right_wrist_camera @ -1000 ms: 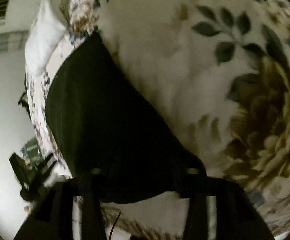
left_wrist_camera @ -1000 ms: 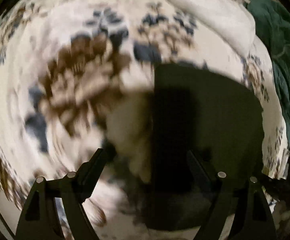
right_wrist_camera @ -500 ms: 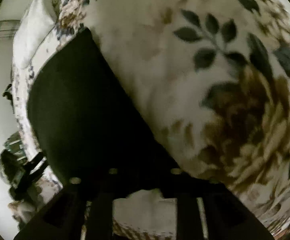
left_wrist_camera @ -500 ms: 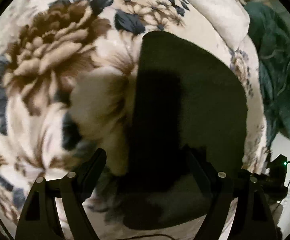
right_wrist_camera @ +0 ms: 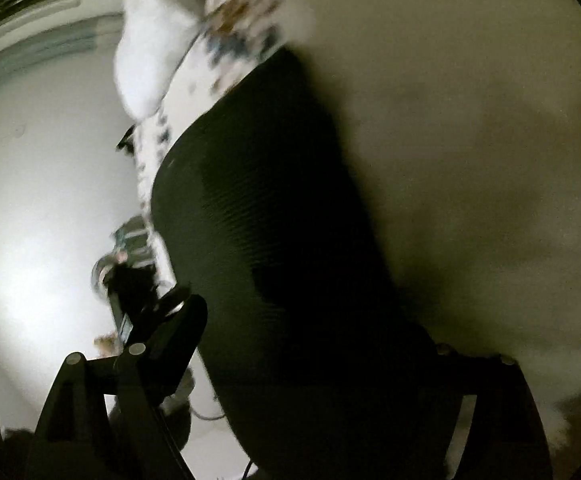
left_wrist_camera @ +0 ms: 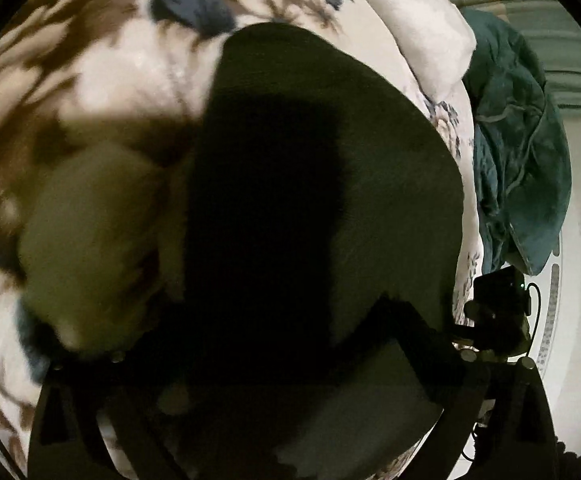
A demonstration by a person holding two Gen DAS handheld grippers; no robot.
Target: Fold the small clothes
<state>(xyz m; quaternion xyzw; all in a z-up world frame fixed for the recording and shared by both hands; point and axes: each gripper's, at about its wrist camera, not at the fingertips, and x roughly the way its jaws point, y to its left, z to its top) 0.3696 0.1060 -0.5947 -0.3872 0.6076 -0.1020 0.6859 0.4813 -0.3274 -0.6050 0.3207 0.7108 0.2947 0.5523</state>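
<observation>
Two claws, left (left_wrist_camera: 274, 392) and right (right_wrist_camera: 310, 360), spread wide over the dark garment (left_wrist_camera: 322, 184). It lies flat on the floral bedspread (left_wrist_camera: 138, 72), probably for gripping its near edge to fold.

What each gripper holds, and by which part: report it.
Nothing is clamped. The left gripper and the right gripper are both open, with the dark garment lying between their fingers.

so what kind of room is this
Most likely a bedroom: the dark garment lies on a floral blanket spread over a bed, with a white pillow at its far end.
</observation>
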